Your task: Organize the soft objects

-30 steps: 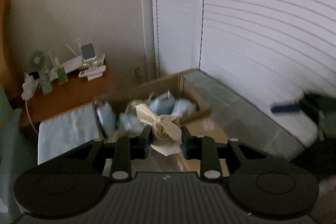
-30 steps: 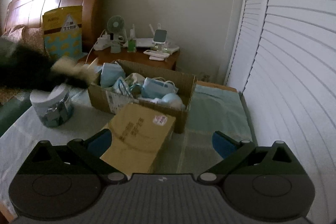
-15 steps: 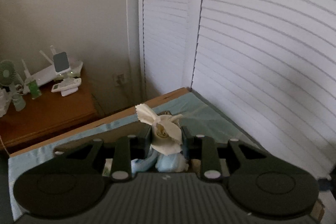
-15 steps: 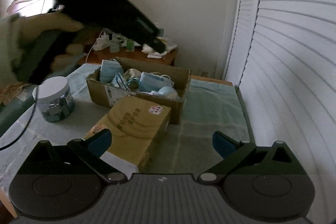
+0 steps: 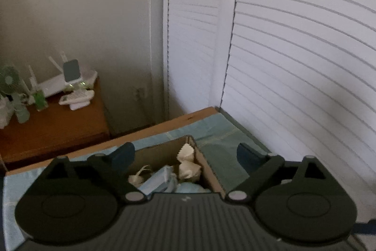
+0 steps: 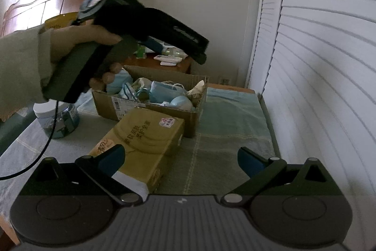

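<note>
Left gripper (image 5: 185, 153): jaws have just been opening and now stand wide, nothing between them. The cream cloth piece (image 5: 189, 168) I had pinched half a second ago is no longer in my grip; it lies in the cardboard box (image 5: 211, 177), against the far right wall, next to the light blue masks (image 5: 156, 180) and a smaller cream bit (image 5: 137, 177) already there. So the drop is done and this item counts as sorted.

From the right wrist view the left gripper hangs above the box's far end, the person's hand (image 6: 82, 44) on its handle. The box looks fairly full: blue masks, a cream piece at the right corner.

Right gripper (image 6: 181, 157): jaws spread wide, empty, parked low over the yellow tissue pack (image 6: 145, 140), not touching it as far as I can tell. A jar with a white lid (image 6: 56, 117) stands to the left on the cloth-covered table (image 6: 230, 133).

My read: release step complete, left is free for the next pick. No loose soft items visible on the table outside the box, so either the job is near its end or the rest sits out of frame. Risk: the cream piece rests high on the pile near the rim and could tip out.
</note>
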{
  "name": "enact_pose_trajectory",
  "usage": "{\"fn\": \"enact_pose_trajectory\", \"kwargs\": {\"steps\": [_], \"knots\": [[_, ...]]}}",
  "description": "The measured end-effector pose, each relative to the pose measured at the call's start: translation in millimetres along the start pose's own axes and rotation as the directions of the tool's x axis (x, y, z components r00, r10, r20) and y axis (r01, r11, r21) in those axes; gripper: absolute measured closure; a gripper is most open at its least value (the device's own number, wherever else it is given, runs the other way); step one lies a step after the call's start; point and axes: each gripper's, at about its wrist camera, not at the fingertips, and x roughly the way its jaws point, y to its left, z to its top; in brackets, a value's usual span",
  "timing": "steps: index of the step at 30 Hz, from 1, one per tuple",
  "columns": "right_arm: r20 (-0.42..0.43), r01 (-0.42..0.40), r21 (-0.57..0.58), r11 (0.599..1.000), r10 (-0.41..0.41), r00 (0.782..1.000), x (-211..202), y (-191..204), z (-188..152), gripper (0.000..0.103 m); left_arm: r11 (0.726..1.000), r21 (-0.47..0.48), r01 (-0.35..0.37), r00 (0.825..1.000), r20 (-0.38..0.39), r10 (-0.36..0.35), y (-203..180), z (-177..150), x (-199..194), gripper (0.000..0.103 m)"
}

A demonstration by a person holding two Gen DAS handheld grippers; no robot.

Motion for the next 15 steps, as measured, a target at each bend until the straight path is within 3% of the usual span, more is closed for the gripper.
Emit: {"fn": "enact_pose_trajectory", "kwargs": {"steps": [8, 15], "knots": [[-0.006, 0.008, 0.007, 1.0, -0.008, 1.0, -7, 7, 5, 0.0, 0.998, 0.025, -0.064, 0.994, 0.09, 0.062, 1, -27, -68, 0.001], [-0.09, 0.087, 0.065, 0.994, -0.081, 0.993, 0, 8, 6, 0.0, 0.979, 0.011, -0.202, 0.978, 0.063, 0.201, -8, -73, -126, 0.001]]}}
